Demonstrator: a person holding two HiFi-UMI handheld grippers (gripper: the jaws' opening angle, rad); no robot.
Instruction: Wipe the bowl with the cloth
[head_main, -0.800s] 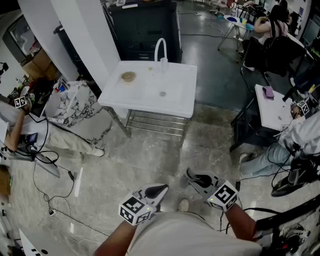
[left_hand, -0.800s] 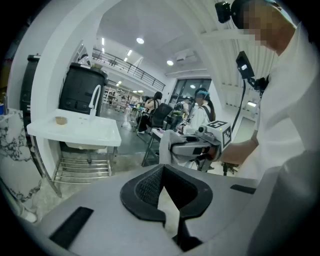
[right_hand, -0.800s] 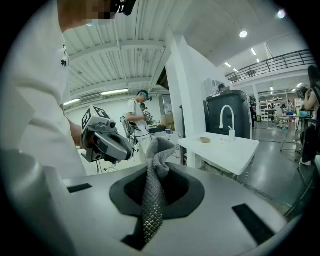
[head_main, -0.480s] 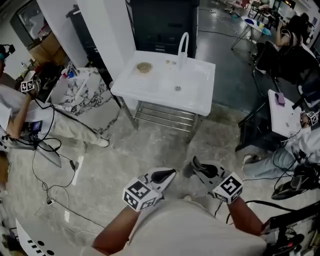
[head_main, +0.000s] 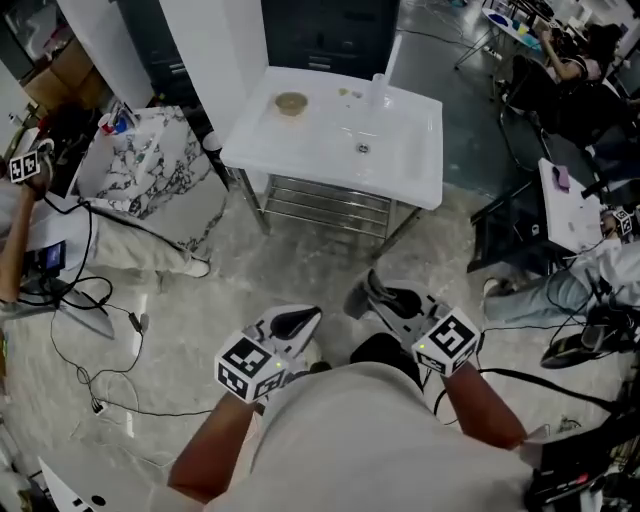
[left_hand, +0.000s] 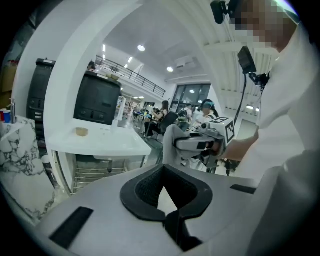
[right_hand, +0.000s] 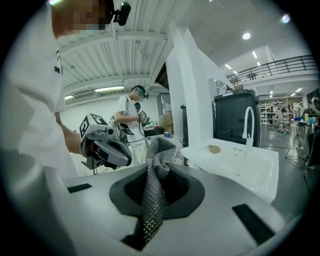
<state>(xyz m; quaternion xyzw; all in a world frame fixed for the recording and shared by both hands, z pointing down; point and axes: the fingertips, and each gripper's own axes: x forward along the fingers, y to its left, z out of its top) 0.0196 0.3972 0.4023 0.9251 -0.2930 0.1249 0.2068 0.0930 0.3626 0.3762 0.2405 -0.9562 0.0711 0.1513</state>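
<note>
While standing well apart from the surface (head_main: 412, 178) with the bowl (head_main: 291, 102), carrying the cloth (right_hand: 153, 192) pinched in jaws of the right gripper (head_main: 372, 298), left gripper (head_main: 303, 320) closed empty; next, likely, walking up to wipe.

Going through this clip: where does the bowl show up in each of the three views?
Head view: bowl near top centre, on the white sink table, at its left part.
Left gripper view: bowl at middle left, on that table.
Right gripper view: bowl right of centre, on that table.
Shared landmark: the white sink table.
</note>
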